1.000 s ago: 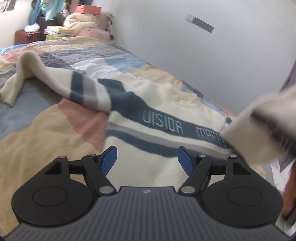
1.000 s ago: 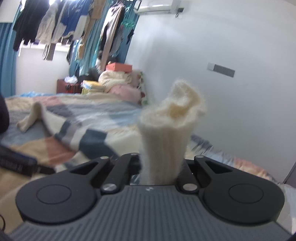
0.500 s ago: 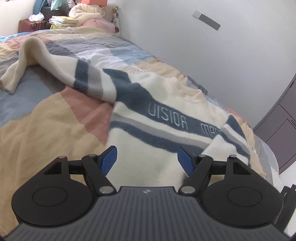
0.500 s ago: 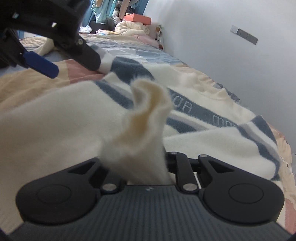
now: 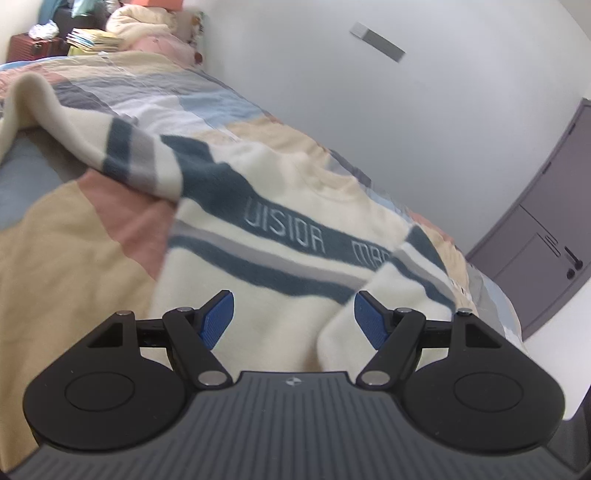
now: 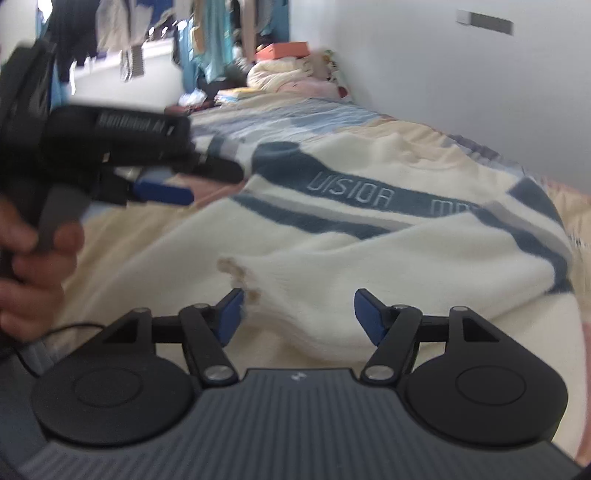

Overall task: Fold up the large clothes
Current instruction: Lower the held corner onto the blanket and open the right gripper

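Observation:
A cream sweater [image 5: 280, 206] with dark blue and grey stripes and lettering lies spread on the bed. Its right sleeve [image 6: 388, 266] is folded across the body, the ribbed cuff [image 6: 258, 295] lying between my right gripper's blue pads. My right gripper [image 6: 298, 314] has its jaws opening and the pads stand clear of the cuff. The left sleeve [image 5: 74, 122] stretches out to the far left. My left gripper [image 5: 293, 315] hovers open above the sweater's lower body, holding nothing. In the right wrist view the left gripper [image 6: 162, 192] and the hand on it show at the left.
A patchwork bedspread [image 5: 74, 258] covers the bed, which runs along a white wall [image 5: 424, 129]. Pillows and bedding [image 5: 147, 22] are piled at the far end. A grey cabinet door [image 5: 546, 229] stands at the right. Clothes hang by the window [image 6: 147, 44].
My right gripper came down with the cuff, laid the sleeve over the sweater's body and opened off it. The left gripper stayed open and nearly still.

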Available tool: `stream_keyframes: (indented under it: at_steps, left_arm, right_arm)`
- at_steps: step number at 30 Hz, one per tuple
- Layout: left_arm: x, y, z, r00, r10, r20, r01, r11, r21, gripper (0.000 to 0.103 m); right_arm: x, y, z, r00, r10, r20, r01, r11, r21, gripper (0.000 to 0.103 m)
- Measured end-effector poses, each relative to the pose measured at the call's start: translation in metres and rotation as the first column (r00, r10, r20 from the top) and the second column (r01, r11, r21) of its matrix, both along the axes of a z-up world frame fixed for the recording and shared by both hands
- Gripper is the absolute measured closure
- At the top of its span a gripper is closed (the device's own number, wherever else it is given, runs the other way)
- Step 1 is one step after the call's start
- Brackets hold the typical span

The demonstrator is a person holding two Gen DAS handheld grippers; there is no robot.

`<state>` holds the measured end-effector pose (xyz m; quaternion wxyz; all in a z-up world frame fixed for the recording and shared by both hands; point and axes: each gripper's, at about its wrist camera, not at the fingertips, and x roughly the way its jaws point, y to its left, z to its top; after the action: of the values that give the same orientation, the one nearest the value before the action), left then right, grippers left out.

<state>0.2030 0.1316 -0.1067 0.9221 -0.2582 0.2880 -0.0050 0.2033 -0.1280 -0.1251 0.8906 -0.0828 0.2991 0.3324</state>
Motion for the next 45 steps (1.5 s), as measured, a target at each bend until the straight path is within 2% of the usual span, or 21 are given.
stream_keyframes:
  at_steps: [4,9,12,16,19,25,27,28,30,32,35,37,38,41,45]
  left_arm:
    - [0.002,-0.012,-0.003,0.999,-0.039,0.0,0.039,0.999,-0.003,0.027]
    - [0.008,-0.029,-0.008,0.997,-0.073,-0.016,0.074,0.996,0.04,0.027]
    - [0.012,-0.034,-0.012,0.996,-0.089,-0.024,0.09,0.995,0.041,0.027]
    - [0.02,-0.036,-0.017,0.995,-0.1,-0.03,0.101,0.994,0.045,0.027]
    - [0.025,-0.038,-0.021,0.992,-0.114,-0.046,0.115,0.993,0.037,0.027]
    - [0.033,-0.049,-0.033,0.984,-0.15,-0.092,0.157,0.985,0.075,0.028]
    - [0.035,-0.054,-0.037,0.98,-0.169,-0.108,0.18,0.979,0.094,0.032]
    - [0.036,-0.057,-0.039,0.976,-0.181,-0.118,0.193,0.976,0.104,0.039]
    - [0.038,-0.062,-0.043,0.972,-0.196,-0.132,0.213,0.969,0.128,0.049]
    - [0.039,-0.067,-0.048,0.968,-0.206,-0.146,0.227,0.963,0.144,0.055]
    - [0.043,-0.07,-0.056,0.96,-0.199,-0.197,0.234,0.956,0.175,0.059]
    - [0.049,-0.069,-0.064,0.944,-0.226,-0.24,0.264,0.955,0.138,0.059]
    - [0.05,-0.067,-0.067,0.944,-0.222,-0.246,0.256,0.96,0.115,0.059]
    - [0.049,-0.062,-0.07,0.947,-0.211,-0.244,0.237,0.968,0.084,0.059]
    - [0.039,-0.053,-0.065,0.964,-0.167,-0.209,0.175,0.984,0.018,0.058]
  right_arm:
    - [0.009,-0.014,-0.002,0.995,-0.096,-0.038,0.096,0.995,0.001,0.035]
    - [0.027,-0.046,-0.002,0.966,-0.201,-0.159,0.224,0.964,0.143,0.035]
    - [0.038,-0.061,0.0,0.955,-0.204,-0.213,0.254,0.936,0.243,0.035]
    - [0.044,-0.07,0.007,0.956,-0.22,-0.195,0.272,0.915,0.299,0.035]
    - [0.052,-0.076,0.008,0.952,-0.208,-0.225,0.28,0.892,0.356,0.035]
    - [0.068,-0.07,-0.015,0.922,-0.258,-0.289,0.339,0.898,0.281,0.035]
    - [0.073,-0.066,-0.023,0.913,-0.273,-0.302,0.353,0.901,0.253,0.035]
    - [0.075,-0.063,-0.026,0.911,-0.281,-0.302,0.357,0.904,0.236,0.035]
    - [0.079,-0.057,-0.031,0.912,-0.296,-0.282,0.358,0.912,0.199,0.044]
    - [0.08,-0.051,-0.034,0.917,-0.309,-0.254,0.356,0.92,0.166,0.062]
    - [0.084,-0.045,-0.04,0.92,-0.318,-0.23,0.354,0.925,0.136,0.066]
    - [0.087,-0.042,-0.045,0.917,-0.328,-0.228,0.36,0.926,0.117,0.067]
    - [0.088,-0.041,-0.048,0.918,-0.328,-0.224,0.357,0.928,0.104,0.067]
    - [0.092,-0.038,-0.055,0.917,-0.327,-0.23,0.353,0.932,0.078,0.068]
    - [0.093,-0.036,-0.058,0.919,-0.325,-0.223,0.346,0.936,0.06,0.068]
